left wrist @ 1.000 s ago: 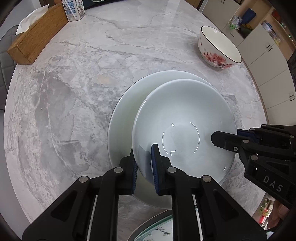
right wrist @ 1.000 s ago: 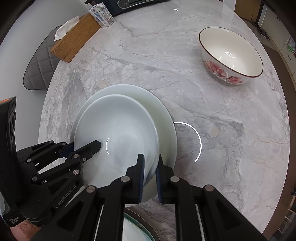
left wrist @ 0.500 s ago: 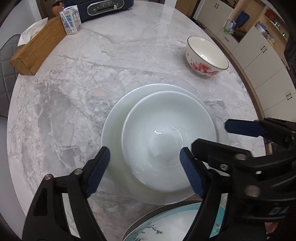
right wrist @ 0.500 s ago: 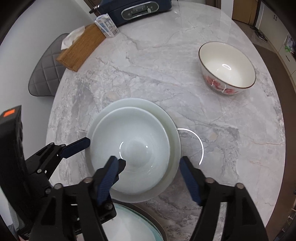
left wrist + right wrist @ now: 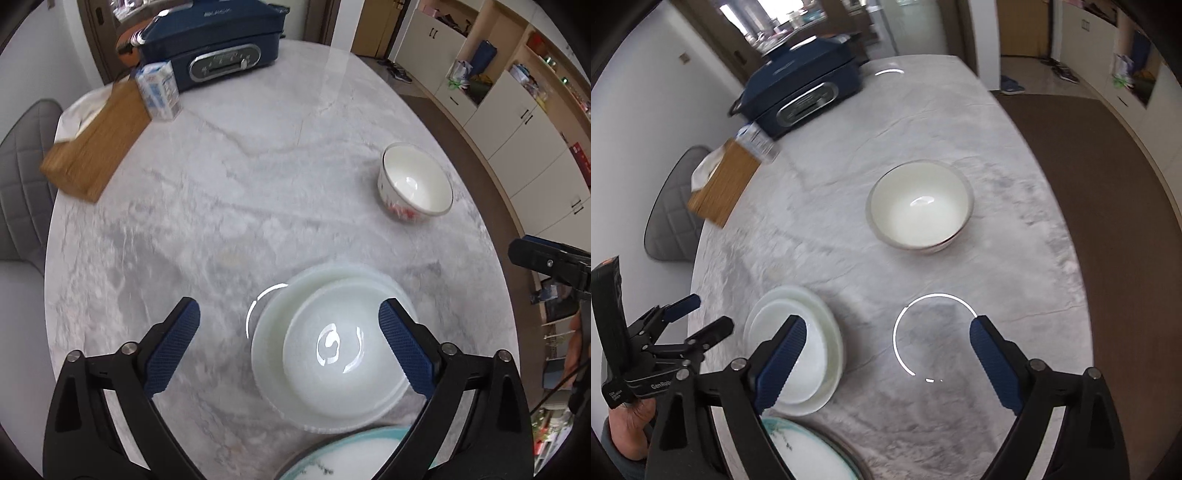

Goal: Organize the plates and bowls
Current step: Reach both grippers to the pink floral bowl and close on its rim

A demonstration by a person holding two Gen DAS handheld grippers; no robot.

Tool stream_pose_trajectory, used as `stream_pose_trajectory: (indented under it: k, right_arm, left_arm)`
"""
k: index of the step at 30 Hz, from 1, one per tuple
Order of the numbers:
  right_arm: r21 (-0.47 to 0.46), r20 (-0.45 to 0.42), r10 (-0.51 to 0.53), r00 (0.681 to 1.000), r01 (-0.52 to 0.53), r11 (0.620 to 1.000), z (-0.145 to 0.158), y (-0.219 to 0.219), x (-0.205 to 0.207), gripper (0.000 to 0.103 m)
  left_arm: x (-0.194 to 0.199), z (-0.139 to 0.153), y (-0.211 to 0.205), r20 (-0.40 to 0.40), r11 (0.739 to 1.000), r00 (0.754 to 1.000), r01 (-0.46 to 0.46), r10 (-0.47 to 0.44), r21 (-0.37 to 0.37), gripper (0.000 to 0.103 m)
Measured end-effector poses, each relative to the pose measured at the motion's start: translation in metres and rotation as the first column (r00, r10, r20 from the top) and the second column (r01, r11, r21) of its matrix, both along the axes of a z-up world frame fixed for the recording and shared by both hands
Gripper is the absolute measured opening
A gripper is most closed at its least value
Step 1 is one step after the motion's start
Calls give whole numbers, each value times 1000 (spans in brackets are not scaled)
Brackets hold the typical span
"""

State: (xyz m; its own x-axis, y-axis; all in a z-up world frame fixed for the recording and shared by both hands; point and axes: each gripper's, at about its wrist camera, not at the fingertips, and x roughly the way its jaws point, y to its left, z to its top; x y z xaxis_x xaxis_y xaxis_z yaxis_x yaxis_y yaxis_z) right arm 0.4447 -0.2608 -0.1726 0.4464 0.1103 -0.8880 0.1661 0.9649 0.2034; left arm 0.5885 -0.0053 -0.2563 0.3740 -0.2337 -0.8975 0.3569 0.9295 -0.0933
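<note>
With the white bowl [image 5: 343, 354] set on the white plate [image 5: 269, 332] at the table's [image 5: 258, 184] six o'clock, left gripper [image 5: 290, 345] and right gripper [image 5: 888, 354], jaws just opened and empty, hover above; next, probably, the floral bowl [image 5: 919, 205] at two o'clock.

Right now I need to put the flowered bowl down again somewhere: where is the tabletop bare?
Bare marble lies between the tissue box, the flowered bowl and the white stack, and right of that stack. The near edge is crowded: stack beside teal-rimmed plate.
</note>
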Motion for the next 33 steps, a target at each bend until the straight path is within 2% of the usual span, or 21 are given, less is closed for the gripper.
stream_pose_trajectory:
  k: [7,13,18,20,21,22,24,29,31,32,33]
  right_arm:
    - [-40,-8,-65,998,65,997,-7,-55,34,92]
    - [-22,-47,-103,994,102,995,-33,-83,67,91]
    - [-24,-87,-92,992,90,996,-52,-92,97,84]
    - [-7,-104,-93,990,93,996,-61,-95,107,75]
    - [7,-112,-86,990,88,996,-64,-96,110,73]
    - [17,-120,-83,989,85,996,-69,-98,113,67]
    - [38,-128,-78,989,83,996,-75,-100,116,61]
    - [119,-177,-76,981,98,988,-95,-107,119,53]
    - [129,-181,-68,981,92,987,-99,-107,119,48]
    - [138,-185,-64,981,90,986,-101,-107,120,42]
    - [158,-190,-56,980,86,984,-103,-107,121,38]
  left_arm:
    - [58,-1,-69,13,996,996,83,-83,33,100]
    - [102,-32,-137,-27,986,991,137,-135,95,100]
    - [127,-65,-171,-79,983,988,139,-130,119,100]
    - [134,-75,-179,-91,982,986,148,-137,118,98]
    - [135,-80,-179,-96,983,986,149,-138,112,95]
    - [137,-84,-179,-98,984,985,149,-139,97,80]
    - [141,-90,-179,-109,985,983,154,-145,79,61]
    - [150,-104,-179,-134,985,978,165,-158,42,52]
    - [152,-109,-179,-150,984,974,177,-172,18,43]
    - [153,-111,-179,-161,983,971,182,-180,0,40]
    - [154,-113,-181,-174,981,966,191,-192,-25,32]
